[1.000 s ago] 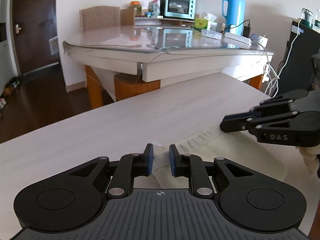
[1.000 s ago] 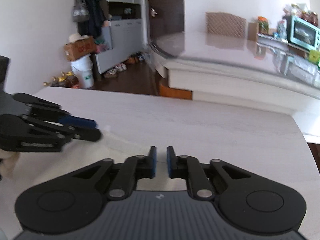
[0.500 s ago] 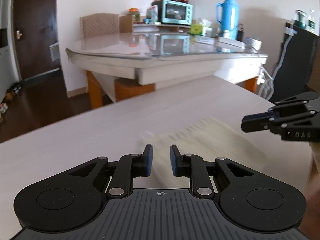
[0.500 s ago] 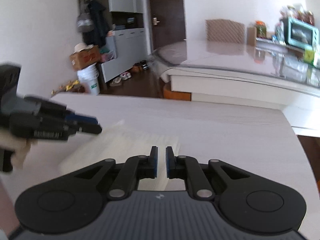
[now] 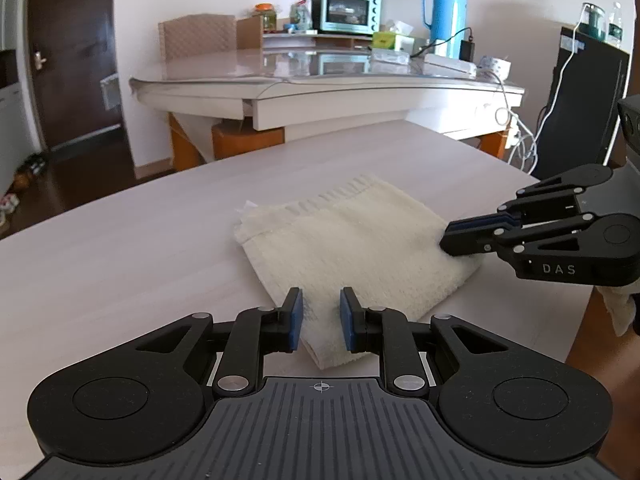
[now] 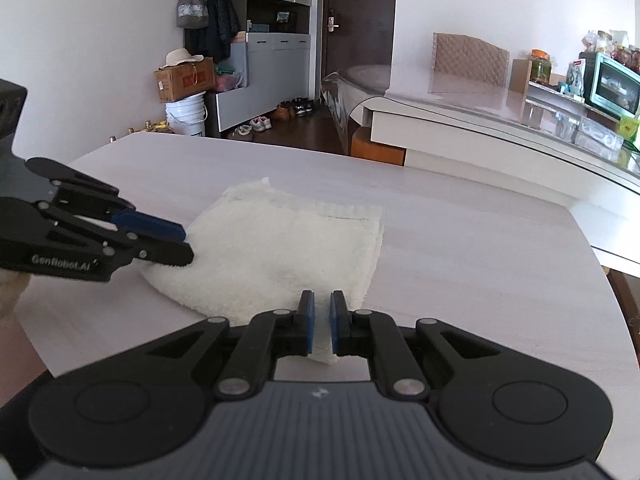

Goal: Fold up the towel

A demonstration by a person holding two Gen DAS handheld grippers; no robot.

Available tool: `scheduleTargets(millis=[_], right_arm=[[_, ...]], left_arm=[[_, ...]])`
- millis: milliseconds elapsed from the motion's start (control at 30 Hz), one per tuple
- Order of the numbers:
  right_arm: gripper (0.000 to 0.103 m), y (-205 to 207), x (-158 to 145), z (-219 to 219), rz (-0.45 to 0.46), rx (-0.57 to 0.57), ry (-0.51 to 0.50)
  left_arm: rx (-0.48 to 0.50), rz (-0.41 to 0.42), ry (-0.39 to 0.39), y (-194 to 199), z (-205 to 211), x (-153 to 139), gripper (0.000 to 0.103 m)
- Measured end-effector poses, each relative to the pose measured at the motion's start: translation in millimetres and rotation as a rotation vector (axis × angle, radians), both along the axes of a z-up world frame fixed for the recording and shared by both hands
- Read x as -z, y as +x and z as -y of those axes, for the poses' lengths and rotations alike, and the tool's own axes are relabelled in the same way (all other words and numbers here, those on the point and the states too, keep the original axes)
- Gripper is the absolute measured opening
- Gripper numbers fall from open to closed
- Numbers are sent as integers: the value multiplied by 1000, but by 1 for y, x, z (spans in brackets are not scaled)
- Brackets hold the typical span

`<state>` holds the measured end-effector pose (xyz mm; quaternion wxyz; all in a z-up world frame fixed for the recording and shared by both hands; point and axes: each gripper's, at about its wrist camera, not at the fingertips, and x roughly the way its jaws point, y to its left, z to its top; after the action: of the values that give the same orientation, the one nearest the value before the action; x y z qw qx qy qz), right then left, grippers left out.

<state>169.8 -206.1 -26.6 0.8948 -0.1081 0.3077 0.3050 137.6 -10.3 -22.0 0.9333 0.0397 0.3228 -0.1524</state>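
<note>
Folded towel [image 5: 352,248] — pale table [image 5: 120,248]

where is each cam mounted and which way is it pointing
Left wrist: on the left gripper, facing along its fingers over the towel toward the glass-topped table; the right gripper enters from the right.
Right wrist: on the right gripper, facing the towel and door; the left gripper enters from the left.
Shared: towel, white tabletop, both grippers.

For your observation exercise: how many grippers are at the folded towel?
2: the left gripper at the towel's near corner, and the right gripper at its right-hand corner.
</note>
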Motion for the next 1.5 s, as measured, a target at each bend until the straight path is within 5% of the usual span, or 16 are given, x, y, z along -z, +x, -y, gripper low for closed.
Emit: scheduleTargets(millis=[333,433,600,767,867,1000,1233,1500], right_arm=[[17,-30,-16,18,1,60,72],[21,-42,-17,22,-3,76,88],[38,-62,-26,32,3,101,129],[53,-82,-34,41,16,125,140],[79,-94,-37,46,40,155,144],[89,-106,-40,50,33,169,154],[92,-129,-46,50,48,157,133],[94,-138,-53,48,46,163,126]], left_arm=[[-83,-5,-4,-14,3,-5,34],[-100,0,-7,-22,6,-9,46],[-112,5,-10,-37,11,-13,51],[-111,15,-10,-55,16,-16,70],[-115,39,-1,-69,17,-20,80],[-139,80,9,-86,17,-26,91],[-219,157,-16,-112,12,-39,103],[-278,149,-58,-129,13,-56,103]])
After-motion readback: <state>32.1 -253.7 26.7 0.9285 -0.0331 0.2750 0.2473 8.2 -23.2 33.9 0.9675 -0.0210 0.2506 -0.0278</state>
